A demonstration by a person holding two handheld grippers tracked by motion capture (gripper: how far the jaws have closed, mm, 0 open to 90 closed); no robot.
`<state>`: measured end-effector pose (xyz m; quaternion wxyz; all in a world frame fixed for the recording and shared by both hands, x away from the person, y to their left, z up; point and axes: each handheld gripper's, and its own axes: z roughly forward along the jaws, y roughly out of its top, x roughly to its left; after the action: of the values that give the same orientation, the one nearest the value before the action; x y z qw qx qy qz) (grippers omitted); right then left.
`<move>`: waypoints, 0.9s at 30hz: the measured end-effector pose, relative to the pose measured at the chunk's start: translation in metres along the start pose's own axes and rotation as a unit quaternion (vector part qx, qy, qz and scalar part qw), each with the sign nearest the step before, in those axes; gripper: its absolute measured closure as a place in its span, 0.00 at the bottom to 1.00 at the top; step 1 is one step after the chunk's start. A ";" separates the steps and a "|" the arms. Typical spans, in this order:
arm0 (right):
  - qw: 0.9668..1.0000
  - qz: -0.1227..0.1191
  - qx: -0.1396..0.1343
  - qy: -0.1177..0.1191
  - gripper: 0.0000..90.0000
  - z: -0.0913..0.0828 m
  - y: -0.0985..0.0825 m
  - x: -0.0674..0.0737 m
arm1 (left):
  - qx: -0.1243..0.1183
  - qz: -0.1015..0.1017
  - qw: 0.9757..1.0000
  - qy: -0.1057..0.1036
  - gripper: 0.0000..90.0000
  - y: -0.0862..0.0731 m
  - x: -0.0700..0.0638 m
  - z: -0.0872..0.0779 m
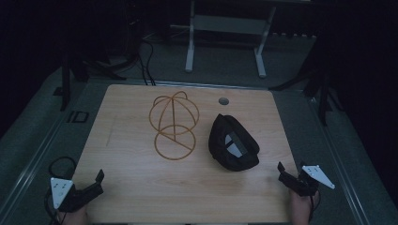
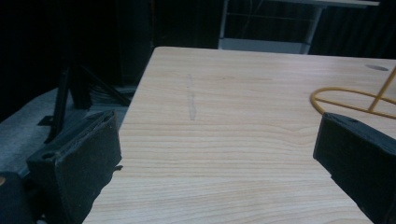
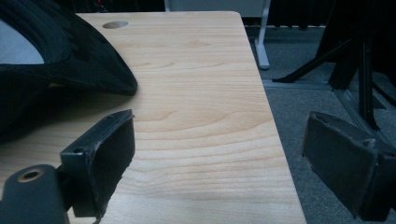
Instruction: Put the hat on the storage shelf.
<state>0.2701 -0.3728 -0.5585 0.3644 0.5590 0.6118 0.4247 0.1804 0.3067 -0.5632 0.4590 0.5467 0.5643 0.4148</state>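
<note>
The black cap [image 1: 233,143] lies upside down at 11 o'clock from the right hand-held gripper [image 1: 287,176], which is released at the counter [image 1: 131,187] edge; the left hand-held gripper [image 1: 94,183] is also released, with bare wood ahead.

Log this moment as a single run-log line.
left gripper: open, empty | right gripper: open, empty | black cap: upside down on table | wire hat stand: bare, left of cap

I'm counting one wire stand [image 1: 173,125], one black cap [image 1: 233,142] and one round hole [image 1: 224,101] on the single surface [image 1: 131,192], and I'm seeing two grippers, left gripper [image 1: 94,183] and right gripper [image 1: 284,172].
</note>
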 end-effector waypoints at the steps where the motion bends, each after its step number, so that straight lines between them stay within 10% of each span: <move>1: 1.000 0.000 0.000 0.000 0.11 0.000 0.000 0.000 | 0.000 0.000 1.000 0.000 0.01 0.000 0.000 0.000; 16: 0.999 -0.013 0.001 0.048 0.11 -0.001 0.009 -0.001 | 0.010 0.009 1.000 -0.010 0.01 0.000 -0.004 0.003; 27: 0.990 -0.053 -0.025 0.130 0.11 -0.027 0.074 0.019 | 0.029 0.028 0.999 -0.010 0.01 0.000 -0.012 0.003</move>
<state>0.2708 -0.3559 -0.4796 0.3174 0.4564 0.6724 0.4887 0.1831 0.2951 -0.5627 0.4369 0.5797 0.5558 0.4051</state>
